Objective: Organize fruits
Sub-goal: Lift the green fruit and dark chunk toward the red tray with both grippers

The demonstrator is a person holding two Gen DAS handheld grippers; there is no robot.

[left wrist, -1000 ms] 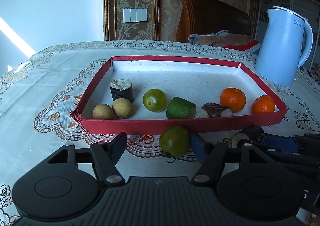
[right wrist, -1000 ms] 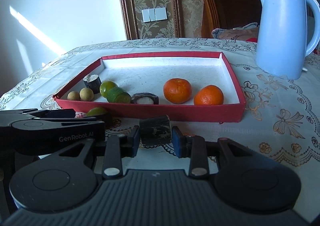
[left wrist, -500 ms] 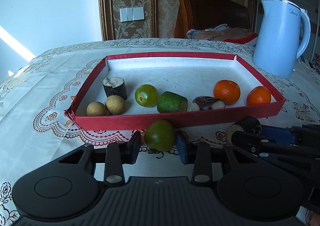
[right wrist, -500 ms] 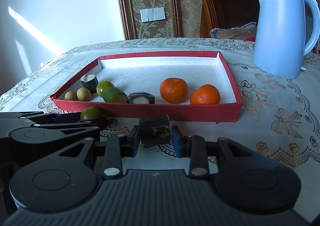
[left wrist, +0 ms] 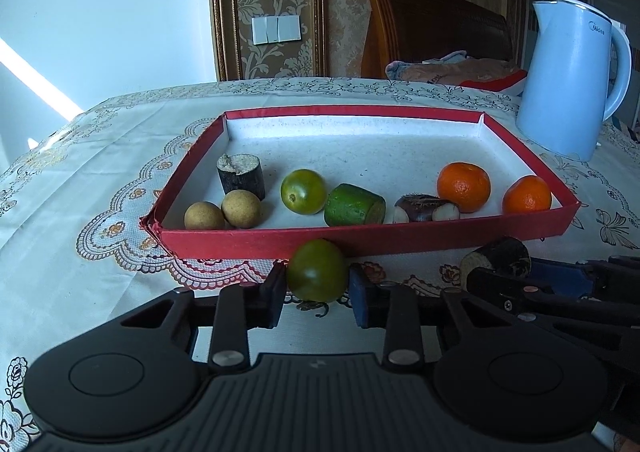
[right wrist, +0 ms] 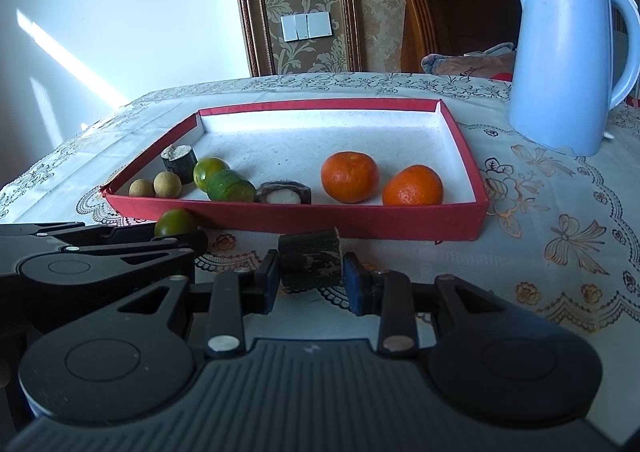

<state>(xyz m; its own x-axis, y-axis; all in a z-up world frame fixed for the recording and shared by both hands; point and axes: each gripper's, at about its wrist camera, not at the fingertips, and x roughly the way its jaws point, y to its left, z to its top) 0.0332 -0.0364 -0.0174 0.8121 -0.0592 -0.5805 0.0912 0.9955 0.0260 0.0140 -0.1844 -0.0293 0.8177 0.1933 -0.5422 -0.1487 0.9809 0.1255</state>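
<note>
Left wrist: my left gripper (left wrist: 317,294) is finishing closing on the green fruit (left wrist: 317,270) just outside the red tray (left wrist: 360,242); right gripper (right wrist: 311,281) is clamping the dark chunk (right wrist: 310,260). Both are looking ready for lifting in.

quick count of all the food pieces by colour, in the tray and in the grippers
orange mandarins: 2
green round fruits: 2
green cut chunk: 1
tan round fruits: 2
dark cut chunks: 3
total: 10
</note>
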